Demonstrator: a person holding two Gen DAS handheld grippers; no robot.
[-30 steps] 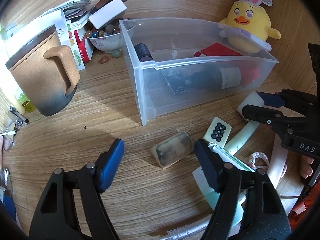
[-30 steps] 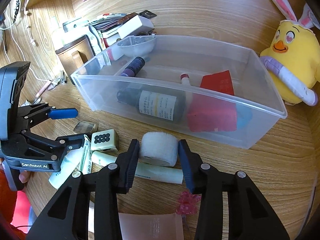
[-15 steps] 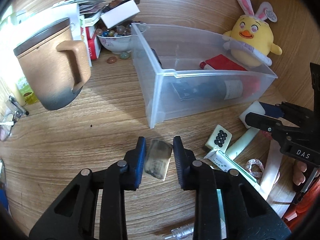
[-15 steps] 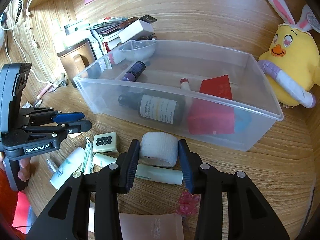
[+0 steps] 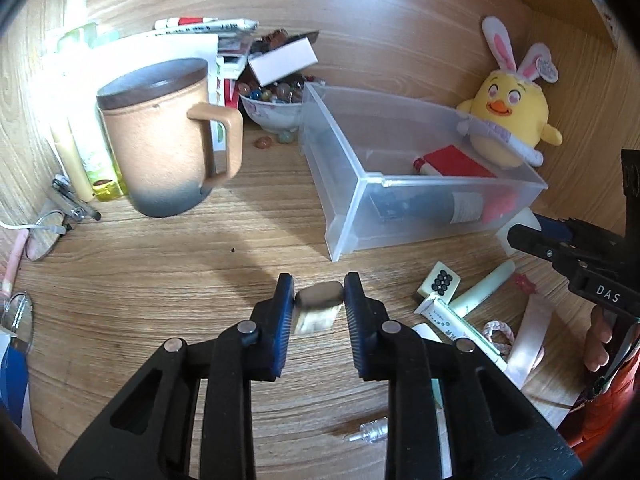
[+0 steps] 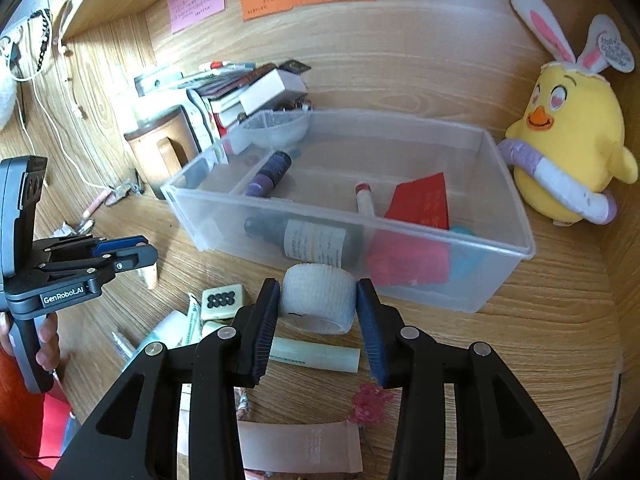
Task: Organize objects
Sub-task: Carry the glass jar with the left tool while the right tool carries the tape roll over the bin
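My left gripper [image 5: 318,300] is shut on a small beige stone block [image 5: 318,307] and holds it above the wooden desk, left of the clear plastic bin [image 5: 400,184]. My right gripper [image 6: 316,300] is shut on a white bandage roll [image 6: 318,298], lifted just in front of the bin's [image 6: 360,216] near wall. The bin holds a dark bottle [image 6: 308,240], a purple bottle [image 6: 270,172], a small tube [image 6: 364,200] and a red packet [image 6: 422,200]. The left gripper also shows in the right wrist view [image 6: 140,254].
A brown mug [image 5: 160,140], a bowl of beads [image 5: 272,108] and stacked boxes stand left of the bin. A yellow plush chick [image 6: 568,148] sits at its right. A mahjong tile [image 6: 222,300], pale tubes [image 6: 316,354], a pink strap [image 6: 300,444] and a syringe [image 5: 370,436] lie on the desk.
My left gripper closed on the stone block and lifted it off the desk. My right gripper raised the bandage roll toward the bin.
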